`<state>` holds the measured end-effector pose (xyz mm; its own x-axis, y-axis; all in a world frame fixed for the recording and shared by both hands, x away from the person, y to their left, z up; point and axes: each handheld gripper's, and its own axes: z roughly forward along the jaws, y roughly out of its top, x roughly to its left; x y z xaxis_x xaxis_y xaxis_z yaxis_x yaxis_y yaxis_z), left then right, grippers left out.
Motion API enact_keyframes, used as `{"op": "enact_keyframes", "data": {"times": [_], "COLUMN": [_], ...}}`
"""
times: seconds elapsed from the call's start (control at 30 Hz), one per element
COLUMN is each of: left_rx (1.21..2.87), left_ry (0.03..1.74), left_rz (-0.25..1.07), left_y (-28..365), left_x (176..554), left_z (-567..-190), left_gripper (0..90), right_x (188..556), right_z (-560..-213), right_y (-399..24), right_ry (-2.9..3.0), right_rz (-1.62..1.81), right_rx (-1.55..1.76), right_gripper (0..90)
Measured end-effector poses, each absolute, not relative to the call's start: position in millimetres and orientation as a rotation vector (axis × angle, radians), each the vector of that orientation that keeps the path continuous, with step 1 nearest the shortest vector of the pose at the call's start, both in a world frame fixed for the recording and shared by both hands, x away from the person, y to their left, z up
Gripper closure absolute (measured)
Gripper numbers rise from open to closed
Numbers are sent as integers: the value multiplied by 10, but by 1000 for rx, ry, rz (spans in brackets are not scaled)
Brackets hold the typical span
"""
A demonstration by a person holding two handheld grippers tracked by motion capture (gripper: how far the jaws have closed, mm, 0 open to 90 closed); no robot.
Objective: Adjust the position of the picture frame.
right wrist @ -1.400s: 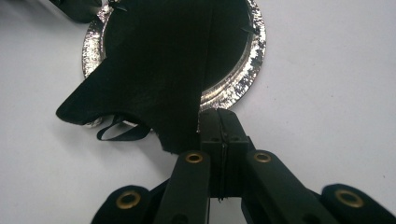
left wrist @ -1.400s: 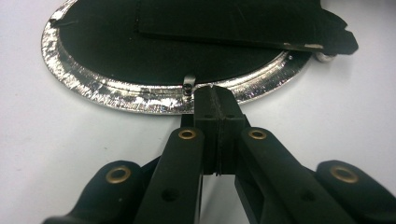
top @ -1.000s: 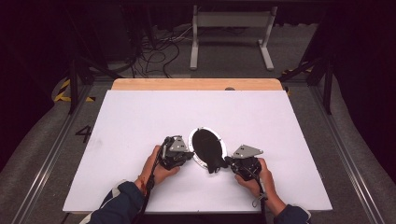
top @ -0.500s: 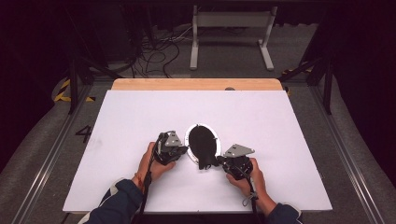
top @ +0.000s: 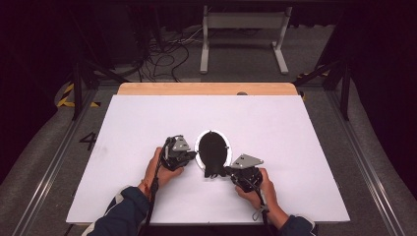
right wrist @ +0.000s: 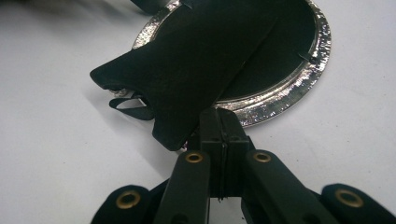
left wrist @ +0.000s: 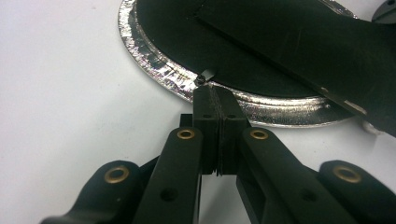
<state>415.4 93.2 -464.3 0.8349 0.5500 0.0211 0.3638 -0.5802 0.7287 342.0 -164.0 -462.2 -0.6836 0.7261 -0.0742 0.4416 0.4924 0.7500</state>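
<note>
A black folded cloth (top: 213,156) lies over a round, silver-rimmed black disc (left wrist: 154,60) near the middle of the white table (top: 295,128). The left gripper (top: 193,156) pinches the disc's rim; the right gripper (top: 227,170), jaws pressed together, grips the cloth's edge. Since a second ago, both have shifted slightly left.

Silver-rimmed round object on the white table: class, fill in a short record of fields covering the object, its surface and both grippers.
Object: round silver-rimmed disc with a black centre
On it: flat black flap lying across the disc, overhanging the rim
Surface: white table
Left gripper: shut, tips at the silver rim
Right gripper: shut, tips at the rim beside the flap
</note>
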Motion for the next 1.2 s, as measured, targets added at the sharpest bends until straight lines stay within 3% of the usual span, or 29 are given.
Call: {"op": "enact_keyframes", "data": {"times": [0.8, 1.2], "left_rx": [2240, 2233], "left_ry": [684, 643], "left_rz": [340, 366], "left_y": [854, 947], "left_x": [4214, 4148], "left_z": [-4647, -4529], "left_gripper": [893, 846], "right_x": [3378, 3381], "right_z": [-4624, -4625], "right_y": [-1625, -1688], "right_ry": [2384, 2395], "right_rz": [1036, 1059], "right_rx": [934, 917], "right_gripper": [900, 835]}}
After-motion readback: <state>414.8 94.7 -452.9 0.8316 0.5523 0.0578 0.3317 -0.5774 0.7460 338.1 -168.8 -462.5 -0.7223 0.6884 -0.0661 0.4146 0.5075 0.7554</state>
